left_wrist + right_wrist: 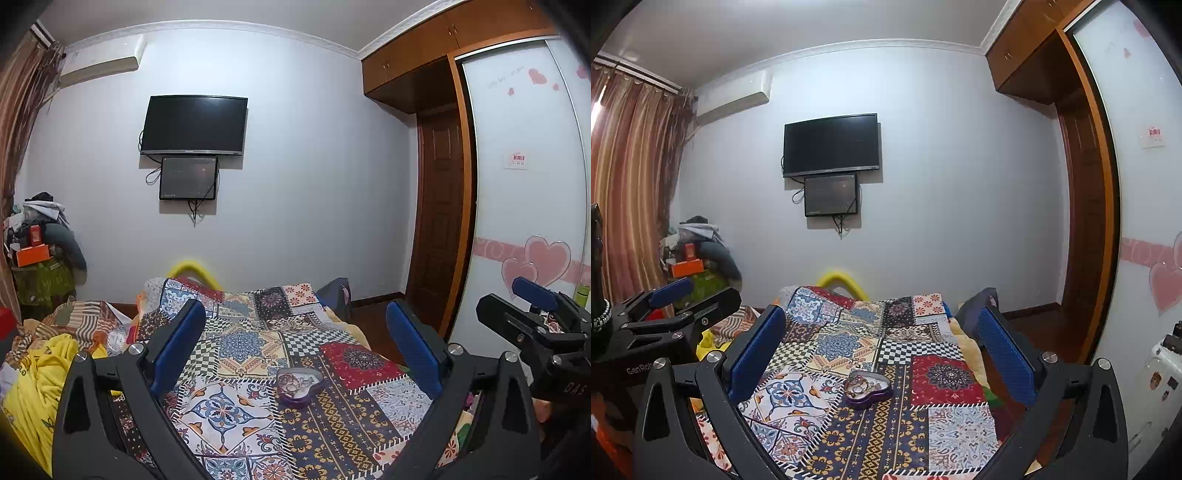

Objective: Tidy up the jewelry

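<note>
While both tools hang above the bed: each holds nothing.
Left gripper [295, 347]: blue pads spread wide, nothing between them; raised over the patchwork bedspread [236, 402].
Right gripper [882, 347]: spread just as wide and bare, side by side with the left one.
Jewelry: a tangle of rings and chains, too small to sort piece from piece, lying inside the heart-shaped tin [300, 386], which has no lid on.
Tin's place: near the middle of the bedspread, ahead of and below both pairs of fingers, touching neither.
Loose pieces: none that I can make out on the cloth.
Step in hand: unsettled; jewelry in the tin with both grippers clear of it fits an approach to sort the pieces as well as a withdrawal once they are gathered.
Any reach calls for: a descent toward the tin and a fine pinch, since the pieces look small and tangled.
Left view alone: heart stickers on the wardrobe door [532, 206].
Right view alone: striped curtain [631, 192], a beaded band beside the left tool.
</note>
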Tool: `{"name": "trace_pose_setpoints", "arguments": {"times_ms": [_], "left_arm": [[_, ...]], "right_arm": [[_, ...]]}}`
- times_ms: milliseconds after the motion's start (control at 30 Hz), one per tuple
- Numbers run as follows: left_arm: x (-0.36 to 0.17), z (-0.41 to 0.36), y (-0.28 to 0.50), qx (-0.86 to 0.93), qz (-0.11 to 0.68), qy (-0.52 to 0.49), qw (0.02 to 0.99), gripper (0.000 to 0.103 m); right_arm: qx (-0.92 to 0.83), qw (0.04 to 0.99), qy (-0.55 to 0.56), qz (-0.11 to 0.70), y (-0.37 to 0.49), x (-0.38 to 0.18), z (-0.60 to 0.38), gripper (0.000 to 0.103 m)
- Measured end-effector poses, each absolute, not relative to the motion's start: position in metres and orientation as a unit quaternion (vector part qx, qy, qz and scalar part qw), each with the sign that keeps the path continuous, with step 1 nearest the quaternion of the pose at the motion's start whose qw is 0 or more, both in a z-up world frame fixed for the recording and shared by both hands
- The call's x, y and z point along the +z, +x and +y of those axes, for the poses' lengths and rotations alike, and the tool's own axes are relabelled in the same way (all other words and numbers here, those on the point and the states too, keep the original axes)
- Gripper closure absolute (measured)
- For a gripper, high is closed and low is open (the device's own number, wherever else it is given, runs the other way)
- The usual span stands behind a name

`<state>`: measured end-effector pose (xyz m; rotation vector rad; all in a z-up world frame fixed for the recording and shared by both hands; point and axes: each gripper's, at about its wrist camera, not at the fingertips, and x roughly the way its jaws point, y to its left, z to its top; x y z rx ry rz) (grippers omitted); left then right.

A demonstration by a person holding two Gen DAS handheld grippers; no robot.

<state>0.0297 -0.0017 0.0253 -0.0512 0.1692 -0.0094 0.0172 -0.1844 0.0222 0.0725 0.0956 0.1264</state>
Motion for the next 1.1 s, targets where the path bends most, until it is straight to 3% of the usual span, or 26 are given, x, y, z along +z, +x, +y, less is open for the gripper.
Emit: {"name": "trace_pose_setpoints", "arguments": {"times_ms": [1100], "left_arm": [[0.0257, -0.0078, 0.0298, -0.020, 0.082, -0.023, 0.996, 0.000]], "right_arm": [[0.067, 0.995, 0.050, 0.052, 0.0191, 0.0210, -0.1892, 0.000]]}}
